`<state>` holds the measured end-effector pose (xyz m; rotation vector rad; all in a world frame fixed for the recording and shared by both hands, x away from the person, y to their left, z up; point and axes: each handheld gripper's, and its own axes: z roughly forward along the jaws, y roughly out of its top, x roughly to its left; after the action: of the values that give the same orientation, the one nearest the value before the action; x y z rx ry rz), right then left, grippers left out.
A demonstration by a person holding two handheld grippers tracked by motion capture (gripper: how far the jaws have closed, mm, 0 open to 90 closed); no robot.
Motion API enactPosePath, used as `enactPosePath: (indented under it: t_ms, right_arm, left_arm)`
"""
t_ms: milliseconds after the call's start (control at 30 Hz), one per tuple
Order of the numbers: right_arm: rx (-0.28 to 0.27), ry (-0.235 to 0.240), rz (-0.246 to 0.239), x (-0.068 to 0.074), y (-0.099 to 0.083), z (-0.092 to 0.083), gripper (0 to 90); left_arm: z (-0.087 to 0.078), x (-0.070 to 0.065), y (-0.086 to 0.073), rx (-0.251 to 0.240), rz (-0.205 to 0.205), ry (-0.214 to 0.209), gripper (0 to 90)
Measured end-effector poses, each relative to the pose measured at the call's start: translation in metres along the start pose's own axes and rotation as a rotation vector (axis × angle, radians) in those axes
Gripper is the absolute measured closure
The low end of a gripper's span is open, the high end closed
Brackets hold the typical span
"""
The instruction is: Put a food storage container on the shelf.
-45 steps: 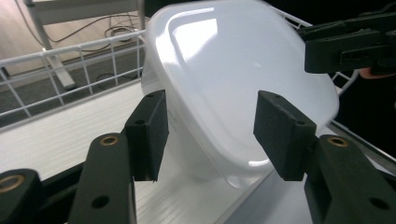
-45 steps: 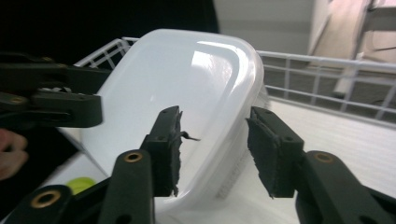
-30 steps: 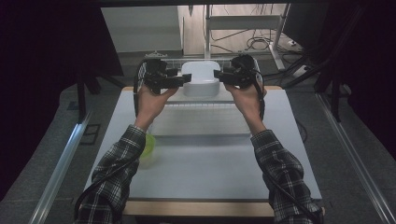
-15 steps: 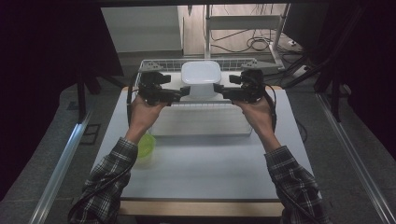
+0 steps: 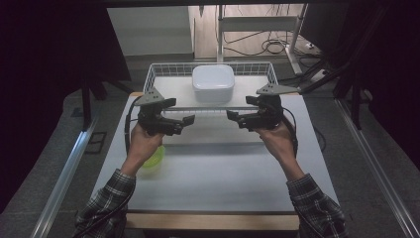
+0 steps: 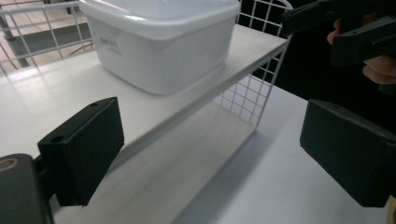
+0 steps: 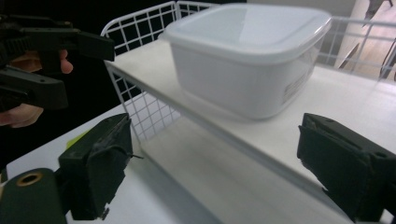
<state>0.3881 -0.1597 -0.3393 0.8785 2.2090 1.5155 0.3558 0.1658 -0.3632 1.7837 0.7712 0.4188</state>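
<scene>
A white lidded plastic container (image 5: 213,82) (image 6: 161,39) (image 7: 250,53) sits on the top board of a white wire shelf rack (image 5: 163,72) at the far side of the table. My left gripper (image 5: 185,124) is held open in front of the rack's left part, with nothing between its jaws. My right gripper (image 5: 235,118) is open too, in front of the rack's right part, and holds nothing. Both point inward toward each other, on the near side of the container. In the left gripper view the rack's board (image 6: 56,98) fills the gap between the jaws.
A yellow-green bowl (image 5: 151,157) lies on the white table (image 5: 213,178) under my left wrist. Dark curtains flank both sides. Behind the table stand a metal frame and loose cables (image 5: 270,47) on the floor.
Both grippers have drawn back toward me from the container's sides and now hang open in front of the rack. The container stays on the shelf.
</scene>
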Motion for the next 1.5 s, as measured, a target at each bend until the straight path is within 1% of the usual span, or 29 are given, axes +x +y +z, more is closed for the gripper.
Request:
enactPosePath:
  t_ms: [67, 167, 300, 467, 633, 733, 867, 900, 967, 1033, 1133, 1267, 1367, 1500]
  right_arm:
    - [0.012, 0.005, -0.007, 0.002, -0.005, -0.001, 7.6]
    - [0.024, 0.012, -0.018, 0.005, -0.013, -0.002, 5.7]
    - [0.032, 0.018, -0.029, 0.009, -0.024, -0.004, 3.9]
    - [0.043, 0.010, -0.045, 0.011, -0.039, -0.006, 1.4]
    - [0.054, 0.010, -0.056, 0.011, -0.056, -0.009, 0.0]
    - [0.062, 0.004, -0.052, 0.011, -0.065, -0.012, 0.0]
    - [0.074, 0.002, -0.045, 0.010, -0.077, -0.016, 0.0]
    - [0.077, 0.000, -0.043, 0.011, -0.081, -0.016, 0.0]
    - [0.085, -0.006, -0.045, 0.011, -0.087, -0.017, 0.0]
    - [0.092, -0.008, -0.045, 0.012, -0.094, -0.017, 0.0]
    - [0.102, -0.004, -0.047, 0.013, -0.103, -0.017, 0.0]
    - [0.106, -0.004, -0.034, 0.015, -0.113, -0.019, 0.0]
    - [0.112, -0.002, -0.025, 0.017, -0.120, -0.021, 0.0]
    - [0.124, -0.009, -0.024, 0.019, -0.130, -0.021, 0.0]
  left_arm:
    - [-0.003, -0.003, -0.006, 0.001, 0.001, -0.007, 6.4]
    - [-0.007, -0.007, -0.015, 0.009, 0.012, -0.004, 6.3]
    - [-0.012, -0.013, -0.028, 0.022, 0.016, 0.007, 6.1]
    - [-0.016, -0.019, -0.043, 0.045, 0.022, 0.020, 5.6]
    - [-0.019, -0.024, -0.059, 0.056, 0.023, 0.035, 5.0]
    - [-0.020, -0.025, -0.068, 0.062, 0.016, 0.039, 4.8]
    - [-0.021, -0.026, -0.084, 0.051, -0.016, 0.037, 4.6]
    - [-0.021, -0.026, -0.088, 0.058, -0.025, 0.029, 4.8]
    - [-0.021, -0.026, -0.096, 0.060, -0.029, 0.043, 4.6]
    - [-0.020, -0.025, -0.102, 0.063, -0.039, 0.041, 4.7]
    - [-0.020, -0.026, -0.110, 0.060, -0.042, 0.050, 4.5]
    - [-0.021, -0.029, -0.119, 0.052, -0.044, 0.051, 4.5]
    - [-0.019, -0.032, -0.127, 0.068, -0.034, 0.065, 4.4]
    - [-0.017, -0.036, -0.137, 0.095, -0.030, 0.066, 4.3]
